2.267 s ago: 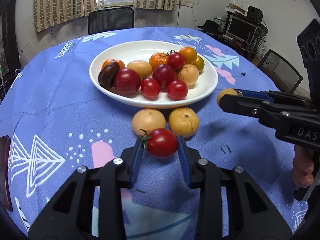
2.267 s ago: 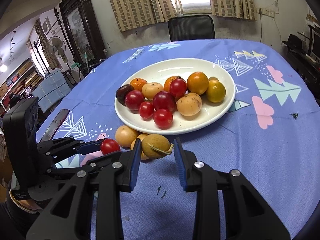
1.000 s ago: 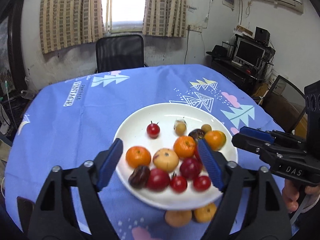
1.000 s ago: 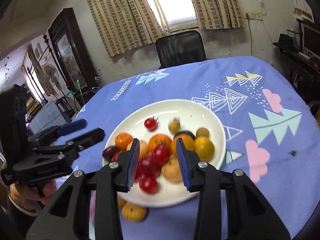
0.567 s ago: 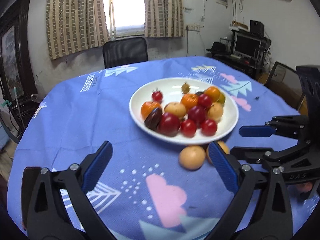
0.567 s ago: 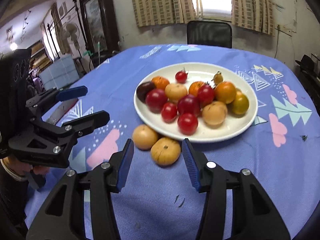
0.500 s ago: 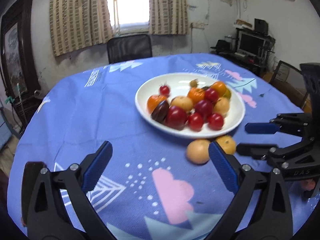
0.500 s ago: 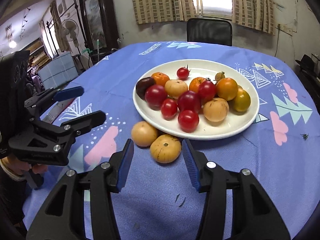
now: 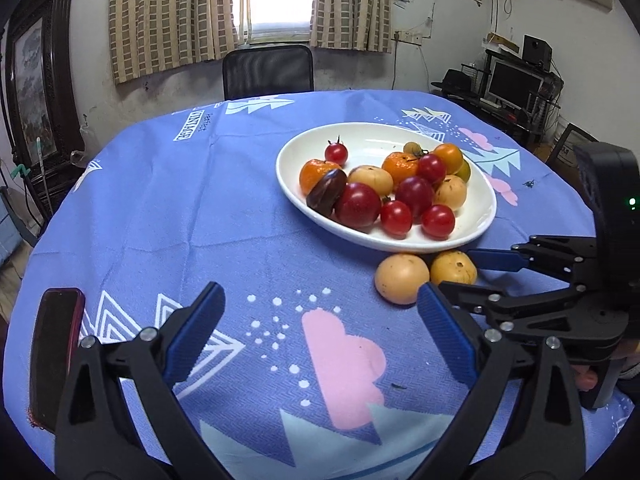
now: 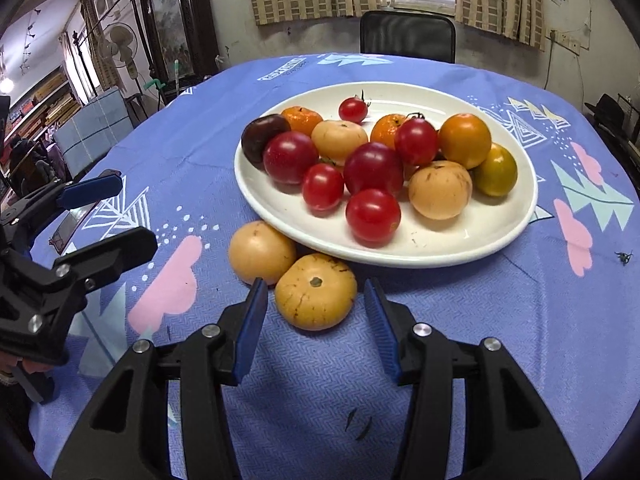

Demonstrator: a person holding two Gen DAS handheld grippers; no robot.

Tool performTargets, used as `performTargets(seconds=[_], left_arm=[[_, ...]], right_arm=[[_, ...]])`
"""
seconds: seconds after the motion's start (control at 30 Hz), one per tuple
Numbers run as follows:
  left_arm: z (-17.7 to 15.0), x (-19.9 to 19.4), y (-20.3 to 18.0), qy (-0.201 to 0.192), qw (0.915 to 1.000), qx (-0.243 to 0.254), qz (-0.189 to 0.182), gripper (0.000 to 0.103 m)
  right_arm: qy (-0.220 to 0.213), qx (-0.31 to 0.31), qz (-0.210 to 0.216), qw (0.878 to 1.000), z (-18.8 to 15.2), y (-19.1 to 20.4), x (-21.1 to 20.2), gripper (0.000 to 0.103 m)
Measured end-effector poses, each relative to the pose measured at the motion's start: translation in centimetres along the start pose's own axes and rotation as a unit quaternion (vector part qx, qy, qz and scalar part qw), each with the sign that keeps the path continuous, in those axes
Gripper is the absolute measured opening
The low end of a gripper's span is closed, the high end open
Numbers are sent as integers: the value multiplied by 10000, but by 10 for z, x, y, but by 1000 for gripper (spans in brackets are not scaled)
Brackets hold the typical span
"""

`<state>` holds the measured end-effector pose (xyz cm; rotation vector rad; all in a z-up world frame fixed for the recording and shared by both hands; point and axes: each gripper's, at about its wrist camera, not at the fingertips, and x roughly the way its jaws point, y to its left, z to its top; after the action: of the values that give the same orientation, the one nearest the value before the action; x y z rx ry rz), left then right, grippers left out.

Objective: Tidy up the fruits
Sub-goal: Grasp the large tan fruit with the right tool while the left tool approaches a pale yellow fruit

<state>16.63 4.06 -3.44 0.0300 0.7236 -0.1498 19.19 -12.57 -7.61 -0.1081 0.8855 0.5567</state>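
Since a moment ago both hand-held grippers have come lower and nearer to the two loose fruits, and the right hand-held gripper (image 10: 316, 312) now has its blue pads on either side of the nearer one. The bench (image 9: 168, 208), under a blue printed cloth, carries a white plate (image 10: 516, 216) heaped with red, orange and tan fruits, one dark and one greenish among them. Two tan fruits remain on the cloth just beside the plate's near rim, touching each other.

The right hand-held gripper is spread, with clear gaps to the speckled tan fruit (image 10: 316, 292) between its pads. That fruit looks light, smooth-skinned and soft enough to bruise, and round enough to roll, so I judge a gentle squeeze across its widest middle is best, stem dimple up. Its smoother neighbour (image 10: 262, 252) sits to its left.

The left hand-held gripper (image 9: 320, 328) is spread wide and empty over bare cloth, near the fruits but not around either.

Only the right view shows the gaps beside the speckled fruit; only the left view shows a dark red-edged phone (image 9: 56, 356) at the bench's near left edge.
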Motion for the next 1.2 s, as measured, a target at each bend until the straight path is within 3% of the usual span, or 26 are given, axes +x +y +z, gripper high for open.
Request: performTargets(seconds=[0.4, 0.63, 0.83, 1.07, 1.2], left_arm=[[1, 0, 0, 60, 10000, -61, -23, 99], [-2, 6, -2, 134, 9999, -38, 9, 99], [-5, 13, -6, 250, 9991, -147, -321, 99], [-4, 28, -31, 325, 9975, 85, -621, 97], [2, 36, -44, 304, 9975, 201, -598, 93]], right_arm=[[-19, 11, -99, 9999, 3, 0, 6, 51], [35, 59, -186, 9998, 2, -4, 7, 42], [136, 306, -96, 9994, 1, -14, -8, 42], [-202, 615, 21, 9979, 10, -30, -34, 42], [-370, 754, 89, 9964, 13, -34, -47, 42]])
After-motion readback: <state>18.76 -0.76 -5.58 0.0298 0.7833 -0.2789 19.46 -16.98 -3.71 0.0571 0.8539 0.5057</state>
